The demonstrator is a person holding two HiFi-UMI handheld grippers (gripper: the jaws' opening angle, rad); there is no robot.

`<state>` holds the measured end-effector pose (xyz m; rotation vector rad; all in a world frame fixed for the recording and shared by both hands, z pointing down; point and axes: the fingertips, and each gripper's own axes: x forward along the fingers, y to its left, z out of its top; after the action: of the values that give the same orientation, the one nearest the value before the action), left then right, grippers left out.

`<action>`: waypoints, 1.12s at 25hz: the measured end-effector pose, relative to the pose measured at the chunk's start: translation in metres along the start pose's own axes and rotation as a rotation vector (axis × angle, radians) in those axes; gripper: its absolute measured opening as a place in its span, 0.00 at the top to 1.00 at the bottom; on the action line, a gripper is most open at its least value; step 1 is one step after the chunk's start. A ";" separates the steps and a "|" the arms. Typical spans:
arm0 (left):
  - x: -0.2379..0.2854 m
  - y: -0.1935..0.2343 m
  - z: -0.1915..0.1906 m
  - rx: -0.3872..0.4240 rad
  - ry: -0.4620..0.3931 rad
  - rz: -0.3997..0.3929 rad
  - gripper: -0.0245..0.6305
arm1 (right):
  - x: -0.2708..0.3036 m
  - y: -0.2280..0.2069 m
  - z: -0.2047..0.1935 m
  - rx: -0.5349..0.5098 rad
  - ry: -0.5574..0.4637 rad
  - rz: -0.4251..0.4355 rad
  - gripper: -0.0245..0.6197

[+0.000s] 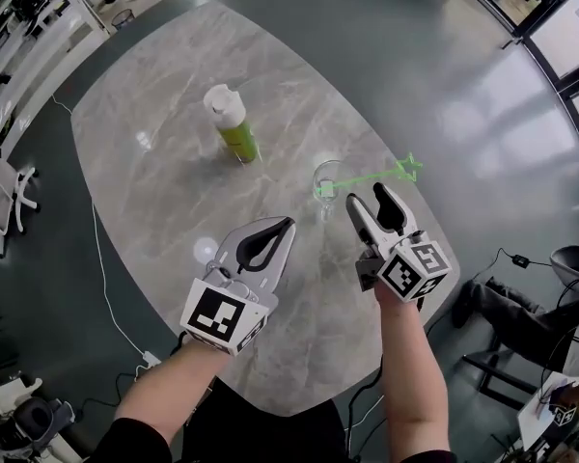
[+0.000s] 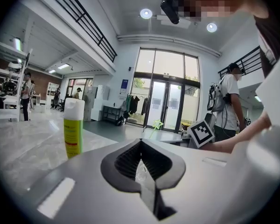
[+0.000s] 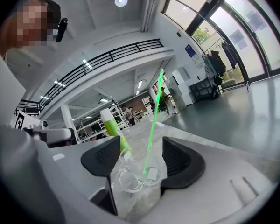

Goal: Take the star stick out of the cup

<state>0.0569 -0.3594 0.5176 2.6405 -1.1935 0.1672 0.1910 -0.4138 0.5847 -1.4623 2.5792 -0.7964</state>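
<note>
Green star stick (image 1: 372,176) leans in the cup (image 1: 326,189) on the counter (image 1: 154,104) in the head view, not yet lifted; the left gripper view shows the left gripper (image 2: 141,141) closed and empty, and the right gripper view shows the right gripper (image 3: 141,160) spread apart, framing the cup without touching it.

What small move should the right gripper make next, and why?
Probably shift the right gripper so the star stick, above the cup rim, lies between its jaws. They stand open and grip nothing, the cup is just ahead, and the stick sits in it, leaning out.
</note>
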 end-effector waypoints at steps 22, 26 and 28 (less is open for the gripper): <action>-0.008 0.006 -0.006 -0.055 0.016 0.031 0.96 | 0.023 -0.009 -0.001 -0.053 0.029 -0.038 0.88; -0.014 -0.002 0.003 -0.040 0.008 0.025 0.96 | 0.020 0.002 0.005 -0.082 0.027 -0.045 0.91; -0.019 -0.007 0.009 -0.033 0.007 0.019 0.96 | 0.016 0.007 0.008 -0.109 0.034 -0.055 0.91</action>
<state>0.0498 -0.3433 0.5039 2.5995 -1.2087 0.1584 0.1788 -0.4274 0.5773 -1.5692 2.6571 -0.7038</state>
